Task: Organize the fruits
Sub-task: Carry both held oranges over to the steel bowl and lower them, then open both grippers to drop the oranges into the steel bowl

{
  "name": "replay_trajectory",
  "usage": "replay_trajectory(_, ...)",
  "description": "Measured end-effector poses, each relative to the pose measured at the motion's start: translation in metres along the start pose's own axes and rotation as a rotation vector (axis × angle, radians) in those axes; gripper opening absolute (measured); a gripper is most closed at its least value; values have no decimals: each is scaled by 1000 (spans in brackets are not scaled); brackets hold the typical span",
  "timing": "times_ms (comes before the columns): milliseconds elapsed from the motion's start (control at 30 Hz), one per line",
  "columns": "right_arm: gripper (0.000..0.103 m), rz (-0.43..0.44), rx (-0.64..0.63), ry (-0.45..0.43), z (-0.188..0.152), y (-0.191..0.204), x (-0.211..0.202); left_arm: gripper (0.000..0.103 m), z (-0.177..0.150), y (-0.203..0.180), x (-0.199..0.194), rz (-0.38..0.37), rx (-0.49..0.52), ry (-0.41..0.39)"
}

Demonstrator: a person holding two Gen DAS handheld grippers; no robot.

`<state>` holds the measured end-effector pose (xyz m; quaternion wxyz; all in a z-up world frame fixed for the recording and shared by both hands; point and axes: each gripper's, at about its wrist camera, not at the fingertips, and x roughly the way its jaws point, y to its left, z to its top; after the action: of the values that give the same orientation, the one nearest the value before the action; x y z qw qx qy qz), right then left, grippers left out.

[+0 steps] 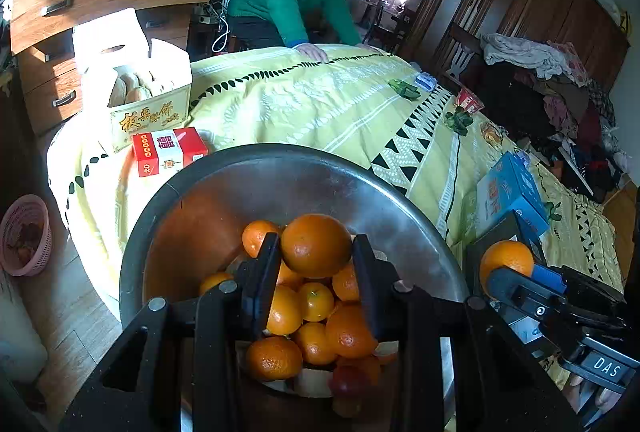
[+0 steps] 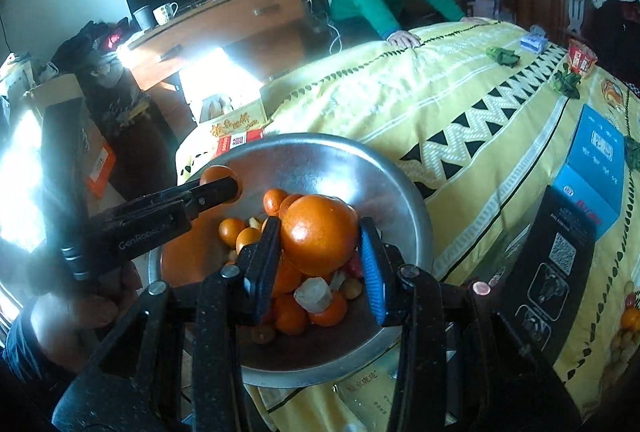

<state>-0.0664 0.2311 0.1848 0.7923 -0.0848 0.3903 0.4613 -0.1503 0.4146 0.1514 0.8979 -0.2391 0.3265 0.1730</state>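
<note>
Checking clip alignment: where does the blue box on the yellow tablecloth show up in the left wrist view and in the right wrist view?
Left wrist: blue box at right, beyond the right gripper.
Right wrist: blue box at far right edge.
Shared landmark: metal bowl of oranges, bottom centre in both.

The left claw [image 1: 315, 264] grips a large orange [image 1: 315, 245] between its two black fingers, above a steel bowl [image 1: 304, 175] heaped with smaller oranges [image 1: 316, 328]. At four o'clock the right claw [image 1: 505, 274] pinches a second orange [image 1: 507, 259] just outside the bowl's rim. The bowl sits on a bench draped in a yellow patterned cloth [image 1: 340, 111]. A red carton [image 1: 170, 151] lies at ten o'clock of the bowl, a blue box [image 1: 512, 191] at three o'clock.
</note>
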Motion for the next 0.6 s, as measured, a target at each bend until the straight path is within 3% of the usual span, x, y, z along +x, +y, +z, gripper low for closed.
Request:
replay_trajectory(500, 39, 1, 39, 79, -5, 3, 28, 38, -2, 7, 8, 5, -19, 25)
replay_trajectory(600, 40, 4, 38, 70, -4, 5, 27, 56, -1, 5, 6, 12, -18, 21)
